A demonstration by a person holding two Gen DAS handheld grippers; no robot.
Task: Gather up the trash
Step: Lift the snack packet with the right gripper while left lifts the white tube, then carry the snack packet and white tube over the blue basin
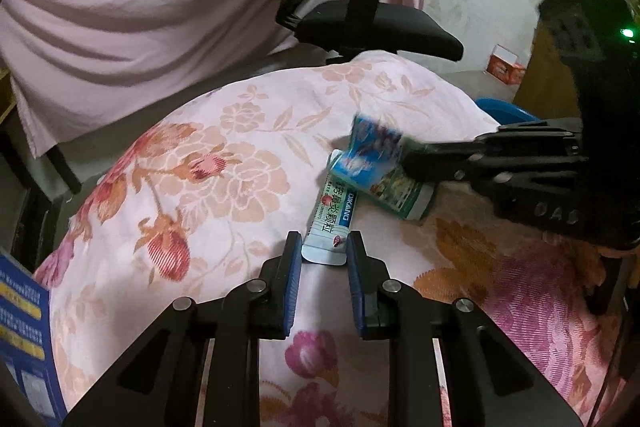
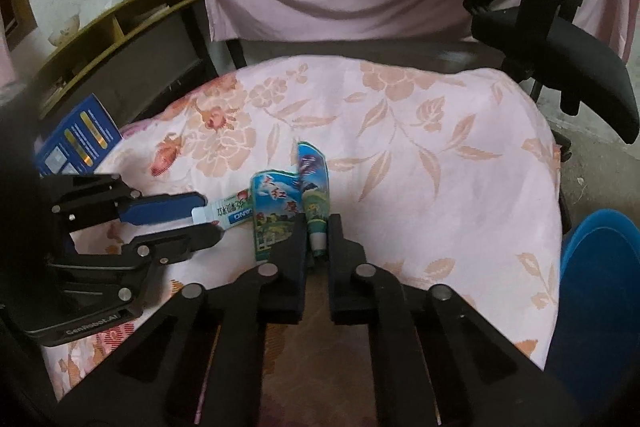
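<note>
Two pieces of trash lie on a floral pink cloth. A white and green medicine sachet lies with its near end between the blue pads of my left gripper, which is open around it. A blue and green printed wrapper lies just beyond it. My right gripper is shut on the wrapper's end. In the right wrist view the sachet sits between the left gripper's fingers.
A black office chair stands behind the cloth-covered surface. A blue bin is at the right edge. A blue box lies at the left. A pink sheet hangs behind.
</note>
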